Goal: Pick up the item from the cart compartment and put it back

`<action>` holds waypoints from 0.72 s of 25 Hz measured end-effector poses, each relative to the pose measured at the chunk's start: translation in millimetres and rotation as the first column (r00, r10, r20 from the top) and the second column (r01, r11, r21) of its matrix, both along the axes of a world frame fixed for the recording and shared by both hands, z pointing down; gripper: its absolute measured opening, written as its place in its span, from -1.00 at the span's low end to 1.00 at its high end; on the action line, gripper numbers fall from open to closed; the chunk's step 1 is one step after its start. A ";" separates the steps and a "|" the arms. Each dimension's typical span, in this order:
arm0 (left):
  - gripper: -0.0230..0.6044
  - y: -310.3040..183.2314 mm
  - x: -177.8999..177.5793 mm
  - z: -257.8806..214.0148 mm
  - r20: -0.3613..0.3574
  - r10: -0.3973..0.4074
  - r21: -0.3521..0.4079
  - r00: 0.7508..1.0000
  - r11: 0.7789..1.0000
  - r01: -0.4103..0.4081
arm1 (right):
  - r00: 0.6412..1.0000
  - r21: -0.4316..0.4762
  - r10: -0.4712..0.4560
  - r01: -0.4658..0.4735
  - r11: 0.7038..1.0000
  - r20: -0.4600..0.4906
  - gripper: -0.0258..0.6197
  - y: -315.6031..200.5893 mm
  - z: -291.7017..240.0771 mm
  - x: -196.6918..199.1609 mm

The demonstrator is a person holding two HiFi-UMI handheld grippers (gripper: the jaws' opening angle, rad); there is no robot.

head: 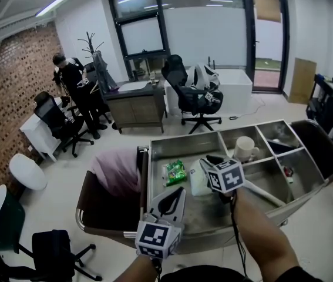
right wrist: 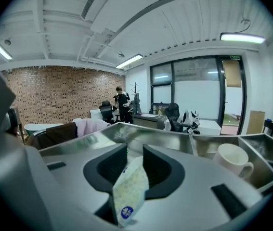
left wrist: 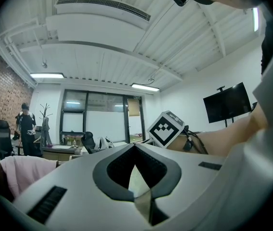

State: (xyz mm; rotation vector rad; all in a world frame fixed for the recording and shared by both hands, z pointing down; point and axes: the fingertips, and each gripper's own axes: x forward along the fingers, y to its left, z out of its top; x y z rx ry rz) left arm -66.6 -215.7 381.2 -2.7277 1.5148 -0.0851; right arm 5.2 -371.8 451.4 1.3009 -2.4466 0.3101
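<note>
Seemingly gripping packet (right wrist: 129, 191) — right gripper (right wrist: 133, 149) angled over cart (head: 184, 144).

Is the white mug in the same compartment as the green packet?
No, the white mug stands in a smaller compartment, the green packet in the large compartment.

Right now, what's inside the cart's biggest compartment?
In the biggest compartment, a green snack bag lies on the floor, and the right gripper clamps a pale packet over it. The left gripper and right forearm cover the near floor; anything there can't be seen.
</note>
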 end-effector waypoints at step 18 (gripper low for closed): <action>-0.93 -6.9 -0.4 1.6 0.013 -0.009 -0.001 1.000 1.000 0.009 | 0.982 0.205 -0.108 0.076 0.976 0.152 -0.89 79.9 -88.1 10.4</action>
